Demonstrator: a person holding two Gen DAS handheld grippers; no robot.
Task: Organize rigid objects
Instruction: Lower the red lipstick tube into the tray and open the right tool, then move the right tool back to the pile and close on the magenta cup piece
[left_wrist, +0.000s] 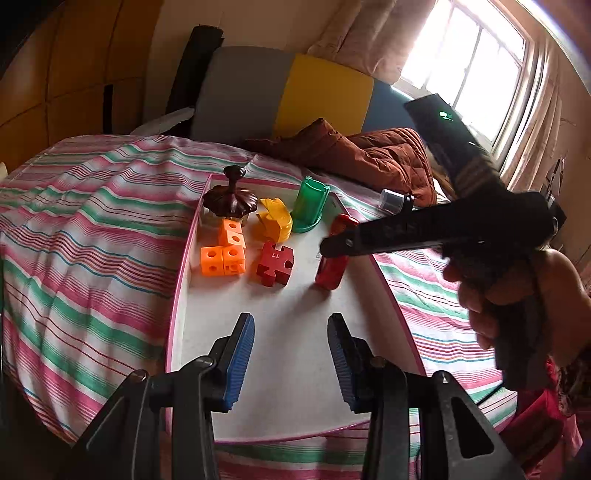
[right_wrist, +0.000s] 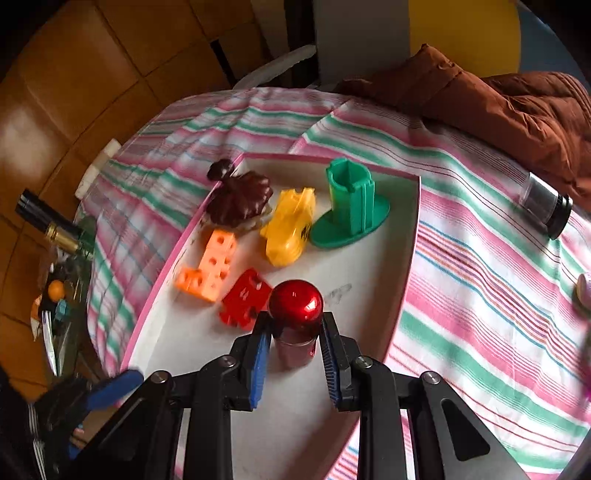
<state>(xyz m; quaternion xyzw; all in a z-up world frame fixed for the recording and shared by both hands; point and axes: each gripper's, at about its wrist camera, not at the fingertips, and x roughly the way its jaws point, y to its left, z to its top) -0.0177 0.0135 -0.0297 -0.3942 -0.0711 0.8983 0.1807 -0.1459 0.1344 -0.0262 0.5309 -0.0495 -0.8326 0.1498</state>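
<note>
My right tongs (right_wrist: 294, 334) were pinching a red bottle (right_wrist: 295, 314) with a glossy domed cap, one blue pad on each side just below the cap. The bottle stood upright inside the white tray (right_wrist: 402, 221) with the pink rim, at its right side; whether its base touched the tray floor I could not tell. From my left camera the same bottle (left_wrist: 332, 271) showed below the black finger of my right tongs (left_wrist: 334, 246), with my right hand (left_wrist: 517, 291) around the handle.

My left tongs (left_wrist: 291, 360) were spread and empty, over the bare near end of the tray (left_wrist: 291, 406).

Contents noted at the far end of the tray, left to right:
- a dark brown knobbed lid (right_wrist: 240, 197) in the far left corner, on something I could not identify;
- a yellow plastic piece (right_wrist: 290, 230), just beside the lid;
- a green tube on a round base (right_wrist: 351, 206), upright.

Nearer, on the left, lay joined orange cubes with holes (right_wrist: 208, 267), and just right of them a red jigsaw-shaped block (right_wrist: 243, 297), close to the bottle.

The tray lay on a bed covered by a pink, green and white striped sheet (right_wrist: 480, 295). A clear cylinder with a black end (right_wrist: 546, 201) lay on the sheet to the right of the tray, near a brown quilted jacket (right_wrist: 517, 107).
</note>
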